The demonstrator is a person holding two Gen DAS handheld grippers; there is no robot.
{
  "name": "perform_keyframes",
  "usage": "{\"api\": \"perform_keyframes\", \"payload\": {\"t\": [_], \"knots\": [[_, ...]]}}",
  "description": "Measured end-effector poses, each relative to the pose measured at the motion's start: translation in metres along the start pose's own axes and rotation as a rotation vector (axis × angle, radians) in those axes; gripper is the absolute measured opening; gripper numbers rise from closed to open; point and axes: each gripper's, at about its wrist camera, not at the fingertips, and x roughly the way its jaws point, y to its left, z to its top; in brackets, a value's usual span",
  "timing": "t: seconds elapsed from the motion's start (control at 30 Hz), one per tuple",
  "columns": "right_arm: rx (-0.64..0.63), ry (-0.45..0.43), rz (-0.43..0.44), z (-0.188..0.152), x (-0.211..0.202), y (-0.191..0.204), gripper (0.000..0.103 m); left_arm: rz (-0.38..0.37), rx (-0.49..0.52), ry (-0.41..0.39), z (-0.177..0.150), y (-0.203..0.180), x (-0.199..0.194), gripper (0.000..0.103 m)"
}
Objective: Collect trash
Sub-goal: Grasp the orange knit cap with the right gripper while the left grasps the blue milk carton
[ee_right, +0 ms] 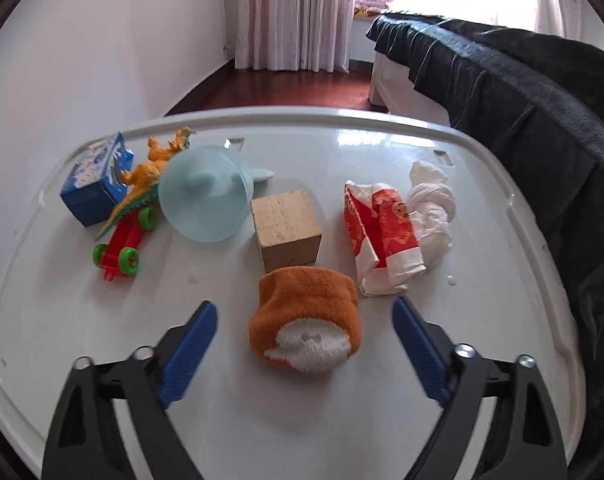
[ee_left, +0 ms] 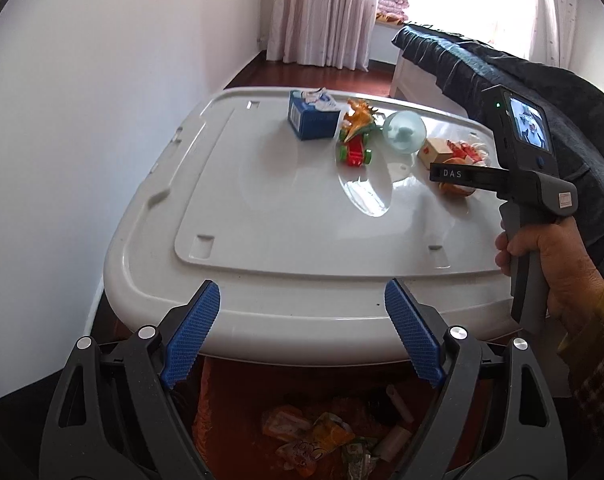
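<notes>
On the white lid (ee_right: pixel 82 320) lie a crumpled red-and-white wrapper (ee_right: pixel 385 236) and a knotted white tissue (ee_right: pixel 429 208), at the right. My right gripper (ee_right: pixel 305 306) is open, its blue pads either side of an orange knitted sock (ee_right: pixel 305 312) without touching it. From the left wrist, the right gripper (ee_left: pixel 447 176) hangs over the lid's right side, held by a hand (ee_left: pixel 541 264). My left gripper (ee_left: pixel 302 308) is open and empty at the lid's near edge (ee_left: pixel 262 320). Below it, a reddish bin (ee_left: pixel 218 392) holds several wrappers (ee_left: pixel 313 436).
A wooden block (ee_right: pixel 288 228), a pale blue suction bowl (ee_right: pixel 206 200), an orange toy dinosaur (ee_right: pixel 150 172), a red toy car (ee_right: pixel 122 248) and a blue tissue box (ee_right: pixel 90 188) stand on the lid. A dark-covered bed (ee_right: pixel 521 100) borders the right side; a white wall stands left.
</notes>
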Motion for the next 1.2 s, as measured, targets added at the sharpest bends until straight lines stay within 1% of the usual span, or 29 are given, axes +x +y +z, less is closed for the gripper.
{"api": "perform_keyframes", "payload": {"t": [0.03, 0.07, 0.1, 0.13, 0.2, 0.27, 0.33, 0.4, 0.5, 0.63, 0.7, 0.8, 0.87, 0.93, 1.0, 1.1, 1.13, 1.2], "knots": [[0.0, 0.025, 0.0, 0.0, 0.005, 0.0, 0.055, -0.002, -0.011, 0.009, 0.001, 0.002, 0.002, 0.083], [0.001, 0.042, 0.003, -0.001, 0.008, 0.0, 0.051, -0.005, -0.022, 0.015, 0.001, 0.004, 0.004, 0.083], [0.008, 0.047, 0.002, -0.003, 0.009, -0.001, 0.048, -0.009, -0.037, 0.021, 0.003, 0.006, 0.005, 0.083], [0.012, 0.041, 0.004, -0.004, 0.007, -0.002, 0.044, -0.013, -0.048, 0.025, 0.004, 0.008, 0.006, 0.083], [-0.009, 0.008, -0.006, -0.005, -0.006, -0.002, 0.04, -0.018, -0.064, 0.023, 0.007, 0.009, 0.007, 0.083], [-0.024, -0.041, 0.003, -0.005, -0.023, -0.005, 0.04, -0.022, -0.074, 0.022, 0.011, 0.009, 0.01, 0.083], [-0.027, -0.087, 0.023, -0.007, -0.045, -0.008, 0.04, -0.037, -0.084, 0.015, 0.022, 0.007, 0.014, 0.083], [-0.029, -0.116, 0.04, -0.01, -0.064, -0.013, 0.04, -0.044, -0.082, 0.008, 0.037, 0.003, 0.021, 0.083], [-0.049, -0.156, 0.047, -0.011, -0.088, -0.017, 0.04, -0.028, -0.085, -0.001, 0.072, -0.002, 0.04, 0.083], [-0.065, -0.207, 0.057, -0.01, -0.111, -0.017, 0.04, 0.005, -0.145, 0.01, 0.134, -0.003, 0.081, 0.083], [-0.075, -0.219, 0.056, -0.009, -0.114, -0.017, 0.04, 0.008, -0.162, 0.02, 0.157, -0.006, 0.103, 0.083], [-0.073, -0.223, 0.074, -0.009, -0.114, -0.019, 0.04, 0.003, -0.185, 0.045, 0.181, -0.012, 0.136, 0.083], [-0.071, -0.222, 0.081, -0.009, -0.113, -0.02, 0.04, 0.011, -0.2, 0.063, 0.191, -0.015, 0.154, 0.083], [-0.066, -0.223, 0.091, -0.008, -0.113, -0.022, 0.04, 0.037, -0.211, 0.081, 0.2, -0.017, 0.174, 0.083], [-0.063, -0.224, 0.097, -0.009, -0.114, -0.023, 0.04, 0.061, -0.219, 0.084, 0.205, -0.016, 0.185, 0.083], [-0.07, -0.233, 0.09, -0.009, -0.115, -0.024, 0.04, 0.116, -0.217, 0.087, 0.21, -0.015, 0.203, 0.083], [-0.071, -0.236, 0.091, -0.009, -0.116, -0.025, 0.04, 0.123, -0.216, 0.085, 0.211, -0.015, 0.206, 0.082], [-0.07, -0.236, 0.096, -0.01, -0.117, -0.025, 0.04, 0.133, -0.214, 0.074, 0.211, -0.012, 0.209, 0.069]]}}
